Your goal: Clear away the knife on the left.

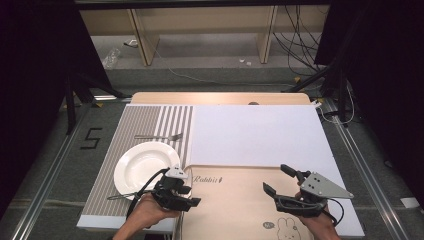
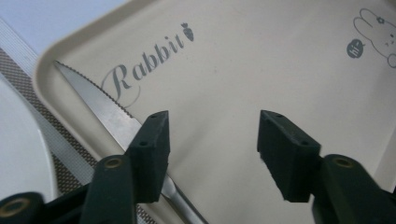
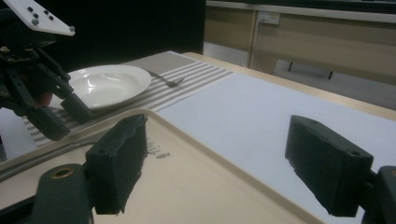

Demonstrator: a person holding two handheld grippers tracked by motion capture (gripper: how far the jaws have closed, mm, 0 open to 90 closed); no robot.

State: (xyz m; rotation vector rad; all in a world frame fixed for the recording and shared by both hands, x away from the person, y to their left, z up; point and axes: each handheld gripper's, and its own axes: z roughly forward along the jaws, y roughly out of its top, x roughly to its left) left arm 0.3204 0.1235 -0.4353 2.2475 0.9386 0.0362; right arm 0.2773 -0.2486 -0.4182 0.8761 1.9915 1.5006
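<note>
A serrated table knife (image 2: 112, 116) lies slanted across the left rim of a beige tray (image 2: 280, 60) printed "Rabbit". Its blade rests on the tray and its handle end (image 1: 120, 196) sticks out over the striped placemat. My left gripper (image 2: 212, 126) hovers open just above it. The knife runs under the left finger (image 2: 152, 149), and no pad touches it. In the high view the left gripper (image 1: 192, 196) sits at the tray's (image 1: 240, 210) left edge. My right gripper (image 1: 274, 177) is open and holds nothing over the tray's right part, and its jaws (image 3: 217, 135) stand wide apart.
A white plate (image 1: 142, 167) sits on the striped placemat (image 1: 145, 120) with a fork (image 1: 157, 136) beyond it. A white mat (image 1: 255, 135) covers the table's right half behind the tray. The table's front edge is close to both hands.
</note>
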